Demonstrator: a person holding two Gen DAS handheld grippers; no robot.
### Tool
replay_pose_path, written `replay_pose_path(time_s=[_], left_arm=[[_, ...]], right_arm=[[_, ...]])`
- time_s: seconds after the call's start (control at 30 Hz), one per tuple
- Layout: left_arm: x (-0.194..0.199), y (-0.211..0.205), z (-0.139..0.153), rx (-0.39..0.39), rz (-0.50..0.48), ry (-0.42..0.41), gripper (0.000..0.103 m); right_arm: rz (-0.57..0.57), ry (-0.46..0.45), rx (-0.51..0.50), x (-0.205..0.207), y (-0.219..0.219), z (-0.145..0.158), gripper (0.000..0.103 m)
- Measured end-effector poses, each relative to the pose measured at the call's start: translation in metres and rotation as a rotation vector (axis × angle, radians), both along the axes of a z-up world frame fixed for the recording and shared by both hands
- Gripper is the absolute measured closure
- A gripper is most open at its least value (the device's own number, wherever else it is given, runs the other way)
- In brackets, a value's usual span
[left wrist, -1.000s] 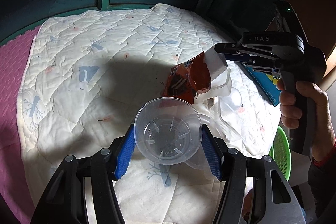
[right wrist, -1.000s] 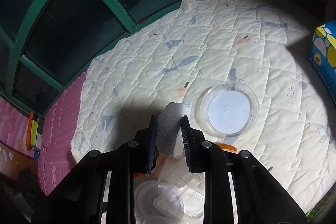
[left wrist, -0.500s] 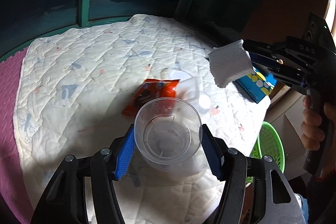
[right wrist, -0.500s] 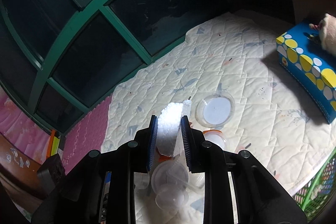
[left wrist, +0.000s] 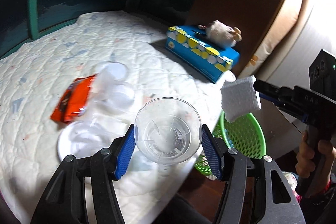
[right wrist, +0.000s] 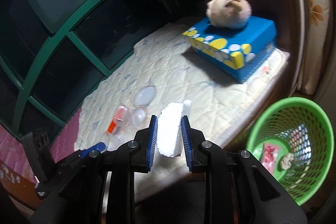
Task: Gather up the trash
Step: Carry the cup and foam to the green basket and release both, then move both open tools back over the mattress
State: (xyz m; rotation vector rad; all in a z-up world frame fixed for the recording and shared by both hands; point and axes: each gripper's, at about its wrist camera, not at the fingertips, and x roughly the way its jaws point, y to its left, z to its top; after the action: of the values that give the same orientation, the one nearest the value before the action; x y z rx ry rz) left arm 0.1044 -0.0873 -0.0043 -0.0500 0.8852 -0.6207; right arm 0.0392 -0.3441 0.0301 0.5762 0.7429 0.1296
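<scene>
Now left tool [left wrist: 168,140] clamps clear cup [left wrist: 168,131]; right tool [right wrist: 169,135] pinches foam chunk [right wrist: 171,129].

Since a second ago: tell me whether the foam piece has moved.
Yes. In the left wrist view the right gripper has carried the foam piece off the quilt, away from the orange wrapper, to above the green basket.
</scene>
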Motion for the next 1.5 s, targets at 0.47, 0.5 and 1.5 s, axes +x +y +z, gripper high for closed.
replay_pose_path(time_s=[0.47,0.5,1.5], left_arm=[[-0.019,-0.110,-0.007,0.040,-0.172,0.016,0.044],[-0.019,-0.117,-0.008,0.041,-0.182,0.022,0.044],[-0.036,-0.267,-0.061,0.109,-0.399,0.135,0.042]], right_arm=[[-0.242,0.179,-0.040,-0.057,-0.096,-0.075,0.076],[-0.251,0.185,-0.039,-0.059,-0.100,-0.080,0.076],[-0.400,0.143,-0.073,-0.131,-0.149,-0.078,0.051]])
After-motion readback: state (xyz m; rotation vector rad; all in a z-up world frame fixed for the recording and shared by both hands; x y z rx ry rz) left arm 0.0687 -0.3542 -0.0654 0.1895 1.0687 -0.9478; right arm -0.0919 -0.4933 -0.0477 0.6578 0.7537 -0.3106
